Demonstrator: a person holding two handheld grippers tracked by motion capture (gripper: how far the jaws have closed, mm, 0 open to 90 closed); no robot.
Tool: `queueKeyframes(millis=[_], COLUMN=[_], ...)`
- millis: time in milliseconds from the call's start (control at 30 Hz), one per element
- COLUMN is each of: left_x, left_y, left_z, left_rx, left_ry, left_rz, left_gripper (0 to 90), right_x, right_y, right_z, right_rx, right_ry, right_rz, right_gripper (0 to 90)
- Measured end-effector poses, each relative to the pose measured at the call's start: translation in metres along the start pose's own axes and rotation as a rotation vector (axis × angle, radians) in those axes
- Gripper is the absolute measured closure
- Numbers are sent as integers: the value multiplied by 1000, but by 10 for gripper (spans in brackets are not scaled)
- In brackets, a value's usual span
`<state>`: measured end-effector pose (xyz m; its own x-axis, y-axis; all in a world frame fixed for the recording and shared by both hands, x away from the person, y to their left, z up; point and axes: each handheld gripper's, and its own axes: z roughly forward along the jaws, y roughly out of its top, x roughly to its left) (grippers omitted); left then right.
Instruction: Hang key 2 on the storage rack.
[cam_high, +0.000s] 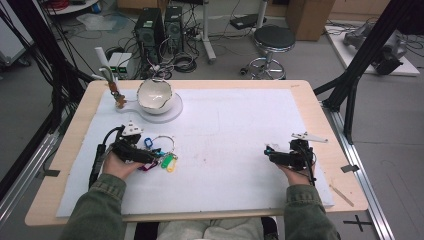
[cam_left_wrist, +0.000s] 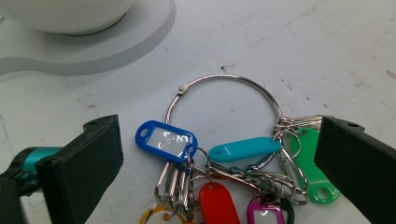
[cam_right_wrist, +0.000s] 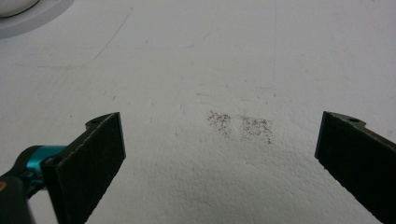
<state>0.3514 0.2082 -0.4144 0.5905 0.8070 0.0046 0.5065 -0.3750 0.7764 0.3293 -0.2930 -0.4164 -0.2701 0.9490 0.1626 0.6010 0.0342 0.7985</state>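
A: Start at your left. Your left tool (cam_left_wrist: 219, 154) has its jaws spread wide, holding nothing, with the key ring (cam_left_wrist: 224, 116) and its bunch of coloured tags (cam_left_wrist: 166, 140) lying flat on the white sheet (cam_high: 230, 130) between them, at the near left of the table (cam_high: 320, 107).

B: So what could go wrong there?

A: If you close as you stand, I'd judge the jaws could pinch one loose tag rather than the ring — the bunch would then swing or slide. The thin wire lies flat, so it may slip out.

B: And beyond it?

A: The white bowl (cam_high: 155, 95) sits on its round base just behind — a wide sweep could knock it. Your right tool (cam_right_wrist: 219, 154) is also wide open and empty, over bare sheet, well apart.
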Motion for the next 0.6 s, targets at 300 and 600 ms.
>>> queueKeyframes(millis=[300,600], left_x=[-7,-11], left_y=[4,5], left_z=[10,18], left_rx=[51,77], left_ry=[-23,-52], left_rz=[53,75], left_gripper=[17,33], right_x=[1,0], right_y=[-1,-1], right_z=[2,3], right_rx=[7,6], right_ry=[9,15], right_rz=[-2,3], right_gripper=[7,7])
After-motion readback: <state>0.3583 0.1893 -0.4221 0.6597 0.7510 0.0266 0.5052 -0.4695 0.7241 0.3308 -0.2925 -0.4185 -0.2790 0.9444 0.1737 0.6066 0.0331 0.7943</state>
